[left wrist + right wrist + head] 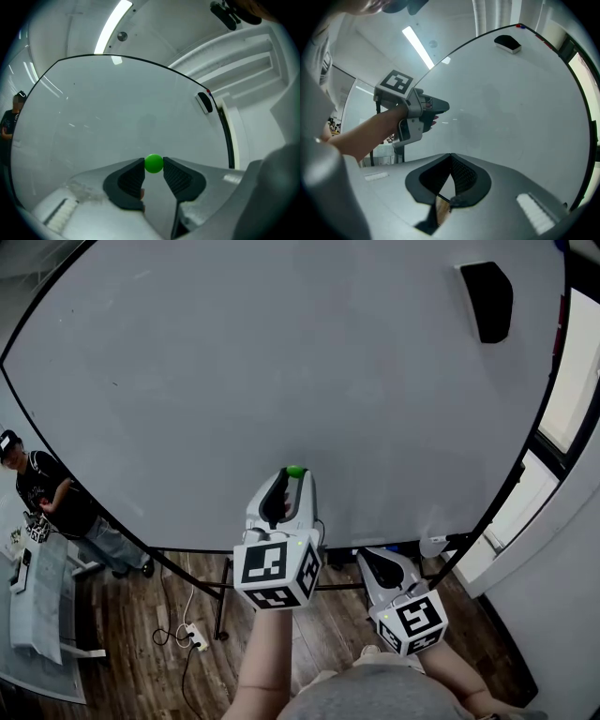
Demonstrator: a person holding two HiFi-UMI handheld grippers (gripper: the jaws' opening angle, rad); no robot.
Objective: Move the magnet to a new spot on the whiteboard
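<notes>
One magnet (153, 163), small, round, glossy and bright green, is pinched between the tips of the left gripper (153, 167), whose black ribbed pads (132, 178) press on it from both sides; the jaws stand partly apart, clamped on it. Being round in outline, it shows no long axis or facing direction. In the head view the magnet (295, 471) sits against the lower middle of the whiteboard (234, 381); whether it touches the surface cannot be told. The board is smooth, pale grey-white, with a thin dark frame. A black, rounded-rectangular eraser (487, 298) clings near its upper right corner, well apart from the magnet. The right gripper (451, 155) is held lower and to the right, its textured pads closed together with nothing between them. Below the board lies a wood-plank floor (141, 615). A person (47, 498) stands at far left.
</notes>
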